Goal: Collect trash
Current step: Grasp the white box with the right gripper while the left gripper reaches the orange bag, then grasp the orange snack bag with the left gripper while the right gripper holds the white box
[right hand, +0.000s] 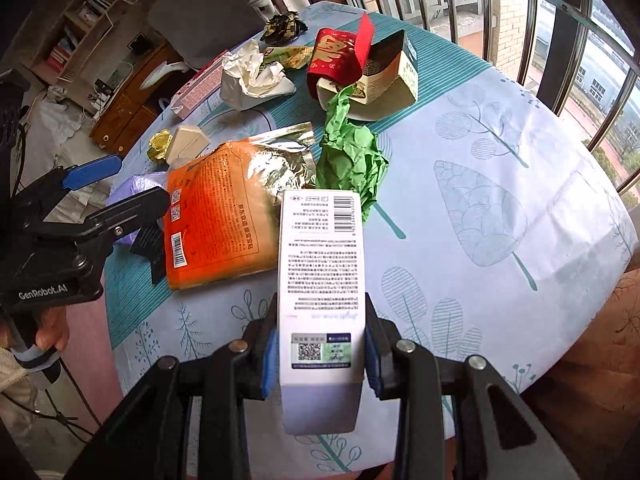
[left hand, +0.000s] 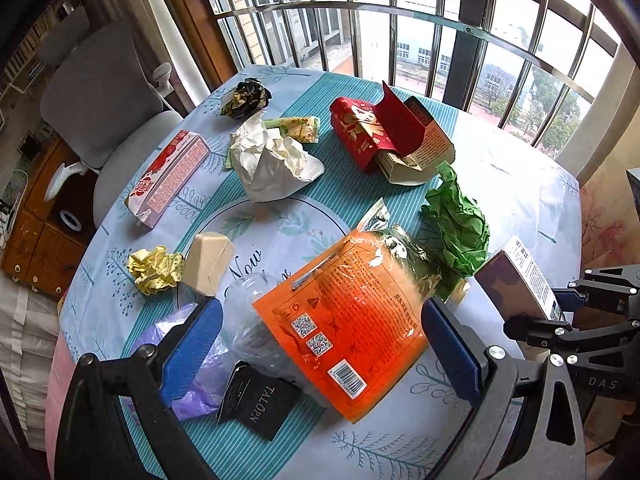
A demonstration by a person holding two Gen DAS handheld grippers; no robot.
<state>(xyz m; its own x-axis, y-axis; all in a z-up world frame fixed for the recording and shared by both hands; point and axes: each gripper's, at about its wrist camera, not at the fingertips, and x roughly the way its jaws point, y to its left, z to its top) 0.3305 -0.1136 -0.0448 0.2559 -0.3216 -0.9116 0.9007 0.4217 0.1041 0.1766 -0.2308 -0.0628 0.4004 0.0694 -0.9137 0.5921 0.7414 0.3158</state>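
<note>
My right gripper point(right hand: 320, 360) is shut on a tall white printed box point(right hand: 320, 272), lifted above the table's near edge; the box point(left hand: 520, 280) shows at the right in the left wrist view. My left gripper point(left hand: 322, 346) stands wide open, its blue pads point(left hand: 192, 344) on either side of an orange foil bag point(left hand: 348, 312) lying flat on the table, not pressing it. A clear plastic piece point(left hand: 252, 320), a purple plastic bag point(left hand: 200, 384) and a black tag point(left hand: 260, 404) lie under and beside that bag. Crumpled green paper point(left hand: 460, 220) lies just beyond it.
Further back on the round tablecloth point(right hand: 500, 200) lie crumpled white paper point(left hand: 276, 160), a red box over an open carton point(left hand: 372, 132), a pink carton point(left hand: 168, 176), a beige box point(left hand: 208, 262), a yellow wrapper point(left hand: 156, 270) and a dark wrapper point(left hand: 246, 98). A grey chair point(left hand: 100, 92) stands beyond the table.
</note>
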